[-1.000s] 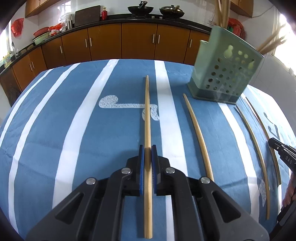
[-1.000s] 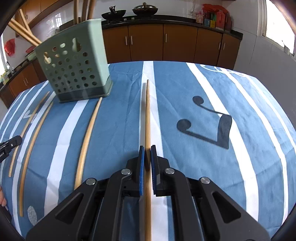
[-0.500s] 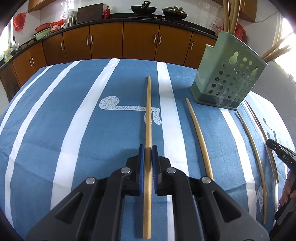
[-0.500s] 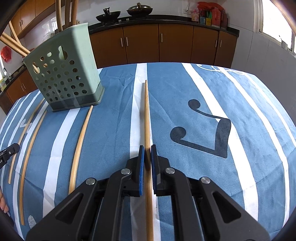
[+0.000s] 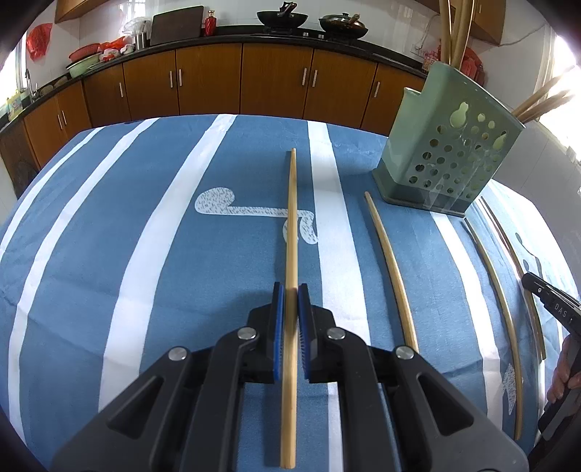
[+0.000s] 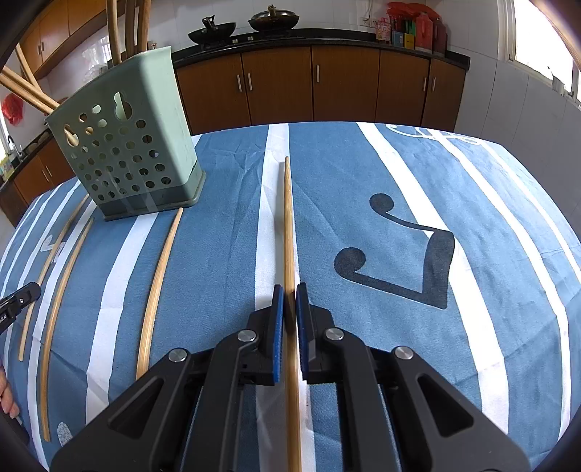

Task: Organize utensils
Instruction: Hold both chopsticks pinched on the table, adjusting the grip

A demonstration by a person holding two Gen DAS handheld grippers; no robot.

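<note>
Both views had drawn slightly closer to the pale green perforated plastic utensil holder [image 5: 448, 152] over the last second, so each arm had carried its load a little toward it. The left hand-held gripper [image 5: 289, 294] was clamped narrowly on a long bamboo chopstick [image 5: 290, 232], its blue pads [image 5: 277, 319] pressing either side of the stick about a third of the way up from the thick near end. The right hand-held gripper [image 6: 287, 296] was likewise closed on a second bamboo chopstick [image 6: 288, 225]. Each stick pointed straight ahead along the fingers, probably so that the far tip could be steered into the holder's open top; whether the sticks were fully clear of the cloth I could not tell.

The holder stood upright on the blue-and-white striped cloth with music-note print [image 5: 152, 254] covering the bench, far right in the left view and far left in the right view [image 6: 127, 152], so it sat between the two arms. Several chopsticks [image 5: 452, 32] already stood in it. On the cloth, three more loose chopsticks lay between the arms: one [image 5: 390, 265] just near the holder's base and two others [image 5: 497, 297] further right.

Those loose sticks were apart from both held ones and seemed no obstacle. The likelier difficulty was both arms converging on one narrow opening, already crowded with leaning sticks. Brown kitchen cabinets [image 6: 345, 83] stood well behind.
</note>
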